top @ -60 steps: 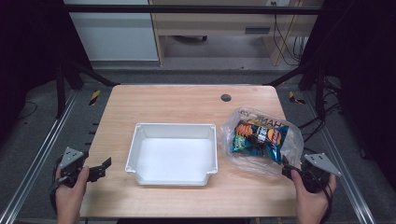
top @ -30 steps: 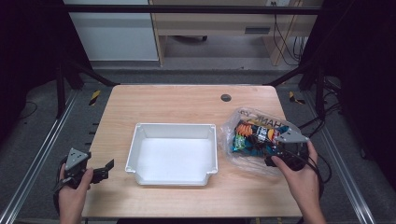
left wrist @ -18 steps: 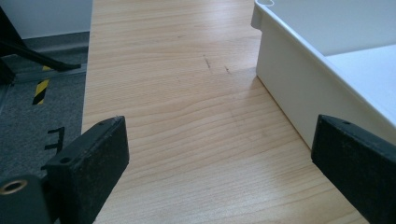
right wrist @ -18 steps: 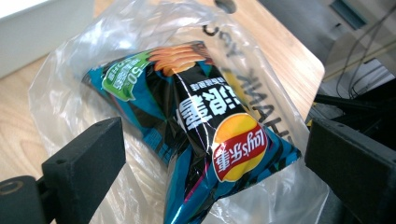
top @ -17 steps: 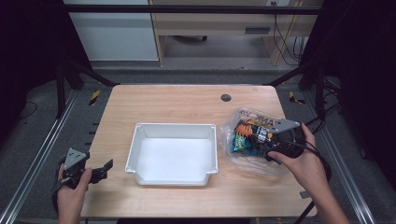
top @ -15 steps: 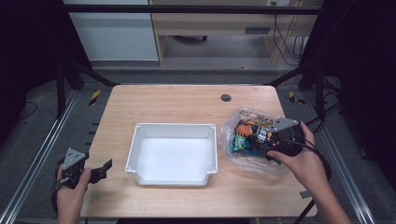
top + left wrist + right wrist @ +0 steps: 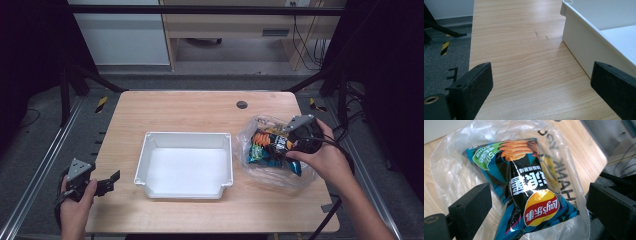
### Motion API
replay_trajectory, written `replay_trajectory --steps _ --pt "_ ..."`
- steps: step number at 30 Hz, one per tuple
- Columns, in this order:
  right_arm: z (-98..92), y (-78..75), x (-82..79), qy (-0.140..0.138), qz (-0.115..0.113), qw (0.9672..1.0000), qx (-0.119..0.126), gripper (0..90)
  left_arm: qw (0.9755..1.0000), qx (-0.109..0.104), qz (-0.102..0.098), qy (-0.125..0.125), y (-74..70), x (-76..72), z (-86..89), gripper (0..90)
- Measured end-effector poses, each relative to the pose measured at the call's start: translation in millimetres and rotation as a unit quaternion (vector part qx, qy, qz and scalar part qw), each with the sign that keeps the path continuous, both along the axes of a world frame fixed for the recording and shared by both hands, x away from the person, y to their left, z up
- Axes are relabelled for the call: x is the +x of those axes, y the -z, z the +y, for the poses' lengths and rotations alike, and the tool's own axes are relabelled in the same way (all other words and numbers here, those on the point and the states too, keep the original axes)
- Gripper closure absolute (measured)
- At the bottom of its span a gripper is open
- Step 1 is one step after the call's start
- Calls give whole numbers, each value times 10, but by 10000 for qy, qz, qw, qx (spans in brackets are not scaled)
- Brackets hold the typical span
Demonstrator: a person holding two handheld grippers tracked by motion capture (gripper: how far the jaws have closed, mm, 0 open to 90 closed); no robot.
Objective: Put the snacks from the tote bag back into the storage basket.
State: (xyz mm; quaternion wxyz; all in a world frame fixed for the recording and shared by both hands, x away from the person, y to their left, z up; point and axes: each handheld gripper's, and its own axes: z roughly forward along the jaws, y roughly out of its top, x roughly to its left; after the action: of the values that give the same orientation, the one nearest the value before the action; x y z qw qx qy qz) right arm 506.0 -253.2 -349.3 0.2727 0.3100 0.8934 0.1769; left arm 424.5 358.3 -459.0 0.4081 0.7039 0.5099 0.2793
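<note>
Right gripper point(image 7: 537, 202) is being held wide open over the chip bag point(image 7: 529, 192), nothing gripped yet; bag is sitting inside a clear plastic bag point(image 7: 275, 155) at table's right, beside the white tray point(image 7: 185, 165). Plastic should be pinched w/ care, chips spared. Left gripper point(image 7: 541, 87) is being idled open, empty.

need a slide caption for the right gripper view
Open right gripper poised over a chip bag inside a clear plastic bag on the wooden table.
</note>
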Motion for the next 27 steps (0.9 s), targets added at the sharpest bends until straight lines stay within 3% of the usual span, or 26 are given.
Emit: replay_trajectory --steps 6,11,20,27 --pt "5 57 106 -103 260 9996 -75 65 10000 -40 -8 8 -2 -4 2 39" --pt "20 110 187 -216 461 9987 14 66 10000 -66 2 -53 1 -1 27 39" --pt "63 234 285 -250 643 9974 -196 68 10000 -50 -27 -63 -6 -4 43 40" --pt "98 293 353 -360 697 9967 -191 71 10000 -50 -26 -53 -5 0 40 40"
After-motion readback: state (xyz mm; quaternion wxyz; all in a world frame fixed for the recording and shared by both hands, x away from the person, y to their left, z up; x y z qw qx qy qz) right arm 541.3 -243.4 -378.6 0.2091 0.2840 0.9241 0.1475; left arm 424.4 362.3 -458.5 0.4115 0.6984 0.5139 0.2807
